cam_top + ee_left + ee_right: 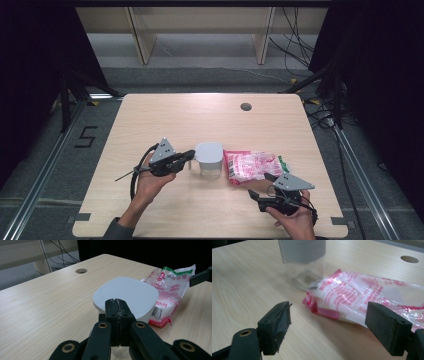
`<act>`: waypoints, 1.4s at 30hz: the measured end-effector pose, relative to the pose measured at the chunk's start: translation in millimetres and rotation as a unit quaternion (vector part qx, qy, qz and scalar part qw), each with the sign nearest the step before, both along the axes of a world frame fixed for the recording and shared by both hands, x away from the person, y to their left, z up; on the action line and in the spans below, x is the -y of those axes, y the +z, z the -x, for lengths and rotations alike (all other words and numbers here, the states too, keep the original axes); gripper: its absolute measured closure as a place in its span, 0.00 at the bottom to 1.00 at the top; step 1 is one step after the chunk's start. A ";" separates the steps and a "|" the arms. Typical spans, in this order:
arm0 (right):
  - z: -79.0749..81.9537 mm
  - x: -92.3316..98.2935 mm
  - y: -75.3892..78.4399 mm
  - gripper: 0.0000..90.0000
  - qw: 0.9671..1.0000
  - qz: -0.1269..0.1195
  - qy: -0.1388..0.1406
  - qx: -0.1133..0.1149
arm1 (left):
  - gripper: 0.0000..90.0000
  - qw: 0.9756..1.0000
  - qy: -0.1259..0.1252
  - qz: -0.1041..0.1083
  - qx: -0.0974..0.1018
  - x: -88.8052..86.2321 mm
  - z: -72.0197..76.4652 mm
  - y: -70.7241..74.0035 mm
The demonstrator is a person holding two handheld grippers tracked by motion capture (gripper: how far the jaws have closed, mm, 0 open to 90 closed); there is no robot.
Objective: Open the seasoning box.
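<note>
- Wooden table under the high view, and two things sit mid-table: a clear container with a white lid and, touching its right side, a red-and-white printed bag.
- Left gripper is at the container's left edge, jaws pressed flat together with nothing between them. In the left gripper view the closed tips sit right at the near rim of the lid; whether they actually touch it I can't tell.
- Right gripper hangs near and right of centre, just short of the bag, jaws spread wide and empty. The right gripper view looks between the two pads at the bag's near end, with the container just behind it.
- Where we stand, by my reading: very early. The lid is on, the bag lies flat and looks sealed, and neither is held.
- What's left looks like nearly everything: the right gripper has to close on the bag, and the lid has to come off if anything is going into that container. That pairing is my guess from how the two grippers are lined up.
- The left gripper's shut jaws suggest bracing or nudging rather than grabbing.
</note>
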State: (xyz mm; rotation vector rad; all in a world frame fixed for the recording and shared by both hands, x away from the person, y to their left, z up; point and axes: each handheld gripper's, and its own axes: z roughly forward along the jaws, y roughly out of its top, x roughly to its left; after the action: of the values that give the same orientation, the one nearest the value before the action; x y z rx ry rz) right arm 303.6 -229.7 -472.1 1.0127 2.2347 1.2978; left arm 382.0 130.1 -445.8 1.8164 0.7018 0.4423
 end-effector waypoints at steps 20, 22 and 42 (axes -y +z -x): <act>-17.1 -21.5 9.3 0.19 0.998 0.020 0.021 0.053 | 0.98 1.000 -0.001 0.006 0.007 5.1 -10.2 4.4; -20.1 -25.5 9.6 0.21 0.998 0.018 0.023 0.060 | 0.98 1.000 -0.001 0.009 0.003 6.1 -11.3 3.4; -45.4 -46.4 13.1 0.59 0.996 0.015 0.031 0.076 | 0.98 1.000 0.002 -0.005 0.003 3.4 -12.5 0.0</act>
State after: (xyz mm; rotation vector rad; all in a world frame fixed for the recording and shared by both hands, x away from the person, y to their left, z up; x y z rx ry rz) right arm 349.0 -183.3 -459.0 0.8104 2.1793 1.3160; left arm 394.5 126.6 -445.8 1.8223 0.7000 0.4539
